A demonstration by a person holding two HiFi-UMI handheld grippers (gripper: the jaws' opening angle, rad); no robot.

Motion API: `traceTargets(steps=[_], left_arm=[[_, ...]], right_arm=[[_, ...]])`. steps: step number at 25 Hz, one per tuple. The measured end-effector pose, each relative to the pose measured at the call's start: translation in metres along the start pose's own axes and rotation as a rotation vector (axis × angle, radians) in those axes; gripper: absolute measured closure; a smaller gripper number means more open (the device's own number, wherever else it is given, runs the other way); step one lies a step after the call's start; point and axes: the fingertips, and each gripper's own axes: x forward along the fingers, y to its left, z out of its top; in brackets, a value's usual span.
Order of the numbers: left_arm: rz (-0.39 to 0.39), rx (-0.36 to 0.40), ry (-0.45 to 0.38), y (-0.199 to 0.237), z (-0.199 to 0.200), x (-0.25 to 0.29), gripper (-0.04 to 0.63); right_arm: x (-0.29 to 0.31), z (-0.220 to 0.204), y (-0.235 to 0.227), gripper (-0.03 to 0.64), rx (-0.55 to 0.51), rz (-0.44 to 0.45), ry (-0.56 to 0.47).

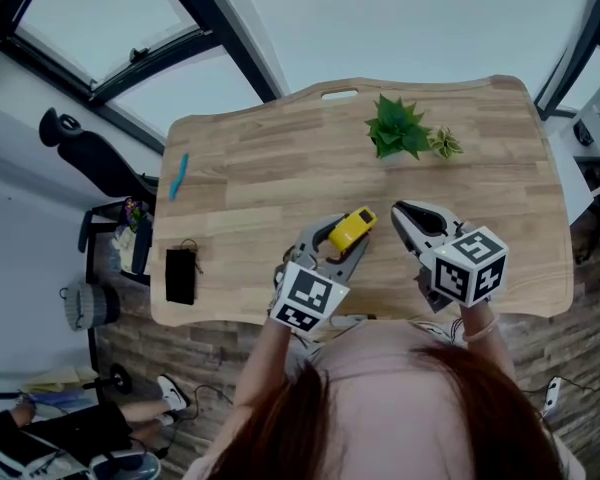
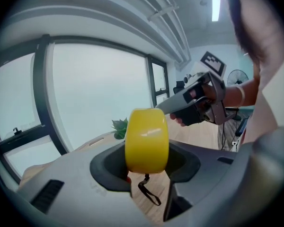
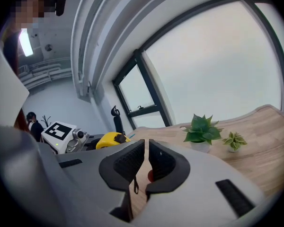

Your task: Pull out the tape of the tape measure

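Left gripper (image 1: 340, 240) was clamped on the rounded yellow plastic tape measure (image 2: 146, 138), held above the light wooden table (image 1: 250, 168). Right gripper (image 3: 146, 159) was closed and empty, nearby. Step: pre-pull. Next, probably: the right gripper opens, pinches the tape tip, draws away.

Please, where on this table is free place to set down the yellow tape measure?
Bare wood lies between the blue pen and the large plant, and at the table's right end past the small plant. Crowded: the near middle, under the left gripper and right gripper, and the left corner with the black pouch.
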Motion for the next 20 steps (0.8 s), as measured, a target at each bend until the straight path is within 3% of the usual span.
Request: traceTargets(steps=[3, 6, 14, 20], left_arm=[[-0.009, 0.002, -0.026, 0.0, 0.011, -0.007, 0.428], [-0.019, 0.016, -0.039, -0.001, 0.019, -0.012, 0.428], [-0.048, 0.068, -0.056, -0.005, 0.031, -0.027, 0.427], [-0.061, 0.102, -0.066, -0.008, 0.035, -0.036, 0.428]], right_arm=[[0.001, 0.0, 0.004, 0.61, 0.058, 0.065, 0.004], [0.001, 0.002, 0.008, 0.549, 0.15, 0.139, -0.01], [0.0, 0.013, 0.028, 0.521, 0.439, 0.382, -0.06], [0.002, 0.012, 0.033, 0.512, 0.58, 0.483, -0.068]])
